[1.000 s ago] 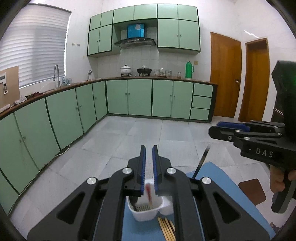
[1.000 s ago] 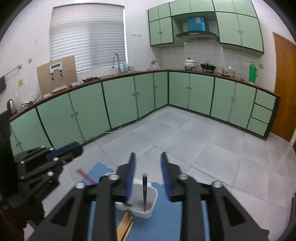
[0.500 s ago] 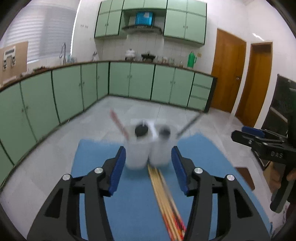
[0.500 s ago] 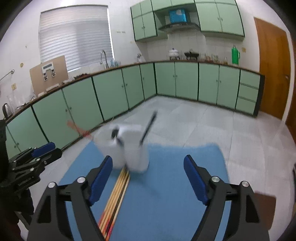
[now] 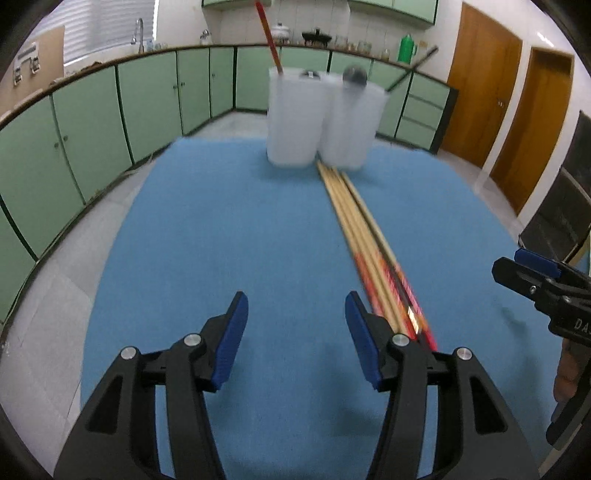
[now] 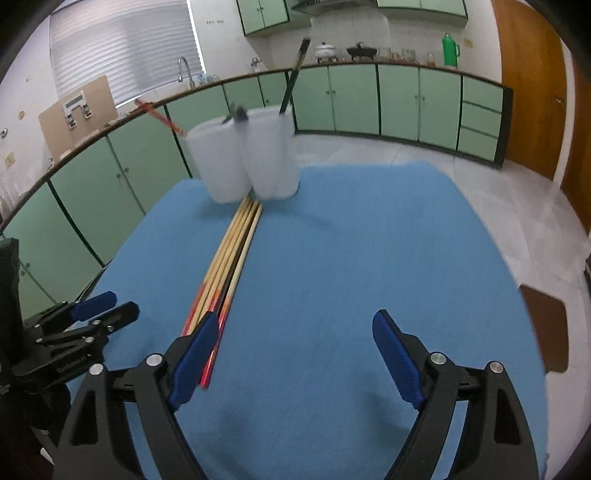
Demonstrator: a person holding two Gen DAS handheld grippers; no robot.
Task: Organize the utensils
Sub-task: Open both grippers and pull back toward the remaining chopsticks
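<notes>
A white two-cup utensil holder (image 5: 321,118) (image 6: 243,155) stands at the far end of a blue mat (image 5: 240,236) (image 6: 351,240). A red chopstick (image 5: 269,33) leans out of its left cup and a dark one (image 6: 295,74) out of its right cup. Several wooden chopsticks with red ends (image 5: 369,243) (image 6: 225,266) lie in a bundle on the mat, reaching from the holder toward me. My left gripper (image 5: 295,336) is open and empty, low over the mat, its right finger beside the bundle's red ends. My right gripper (image 6: 295,354) is open and empty, its left finger over those ends.
Green kitchen cabinets (image 5: 147,96) run along the walls behind the table. Wooden doors (image 5: 480,74) stand at the right. A brown chair seat (image 6: 543,328) shows past the mat's right edge. Tiled floor surrounds the table.
Both grippers have dropped from high above the holder and pulled back to the mat's near end. Both have opened wide; the left was nearly shut a second ago.
</notes>
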